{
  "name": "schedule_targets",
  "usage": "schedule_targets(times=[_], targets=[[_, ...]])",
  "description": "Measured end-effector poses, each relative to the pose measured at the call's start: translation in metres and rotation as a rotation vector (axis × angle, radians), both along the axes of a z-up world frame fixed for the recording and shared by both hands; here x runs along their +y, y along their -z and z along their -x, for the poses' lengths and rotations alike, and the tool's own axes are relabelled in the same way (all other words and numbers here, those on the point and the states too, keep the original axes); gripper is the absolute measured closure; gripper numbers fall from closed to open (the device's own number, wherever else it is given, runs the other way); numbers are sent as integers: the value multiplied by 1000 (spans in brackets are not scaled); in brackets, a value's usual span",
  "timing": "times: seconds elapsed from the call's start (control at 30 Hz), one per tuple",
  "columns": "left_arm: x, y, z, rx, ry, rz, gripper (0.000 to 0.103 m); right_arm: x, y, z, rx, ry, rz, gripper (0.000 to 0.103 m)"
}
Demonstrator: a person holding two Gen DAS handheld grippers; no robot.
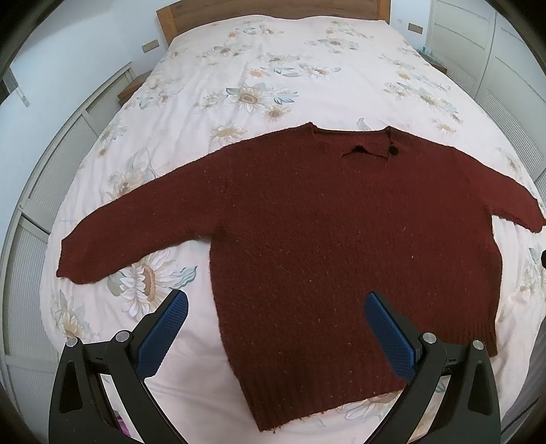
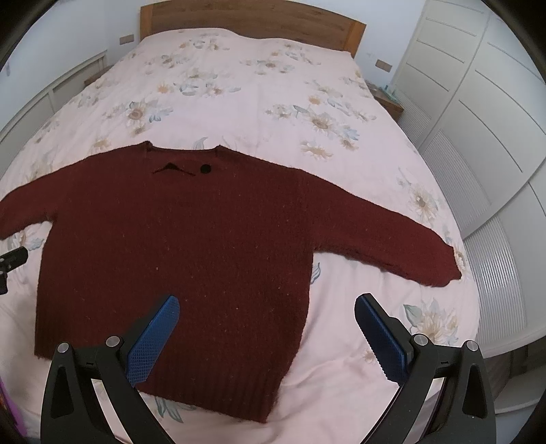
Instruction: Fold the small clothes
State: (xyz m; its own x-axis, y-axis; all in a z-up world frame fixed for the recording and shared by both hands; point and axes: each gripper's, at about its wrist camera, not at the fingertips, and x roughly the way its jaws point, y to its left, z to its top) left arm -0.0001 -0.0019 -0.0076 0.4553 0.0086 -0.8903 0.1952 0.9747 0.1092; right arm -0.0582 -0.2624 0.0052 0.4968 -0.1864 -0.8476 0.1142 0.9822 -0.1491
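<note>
Lying flat on the floral bedspread (image 1: 307, 85), the dark red sweater (image 1: 324, 239) is spread face up, both sleeves extended outward, neckline toward the wooden headboard (image 2: 252, 20). Left gripper (image 1: 276, 324): jaws spread wide, holding nothing, positioned above the hem's left corner. Right gripper (image 2: 266, 328): jaws spread wide, holding nothing, positioned above the hem's right corner.

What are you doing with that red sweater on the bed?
A person holds a gripper in each hand, getting ready to fold the dark red sweater. It lies flat on the flowery bedspread with both sleeves spread out, not folded yet. The left gripper and the right gripper are both open near the sweater's bottom hem, holding nothing.
</note>
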Motion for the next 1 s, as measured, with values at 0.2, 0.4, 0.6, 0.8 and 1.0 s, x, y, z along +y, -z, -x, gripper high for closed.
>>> schedule_targets(times=[0.2, 0.4, 0.6, 0.8, 1.0], targets=[[0, 0, 1, -2, 2, 8, 1, 1, 0, 0, 3, -1, 2, 1], [-2, 0, 1, -11, 4, -5, 1, 2, -1, 0, 12, -3, 7, 1], [-1, 0, 0, -8, 7, -52, 1, 3, -1, -1, 15, -8, 8, 1], [0, 0, 1, -17, 10, -30, 1, 3, 0, -2, 16, -7, 8, 1], [1, 2, -1, -13, 11, 30, 1, 2, 1, -3, 18, -5, 2, 1]])
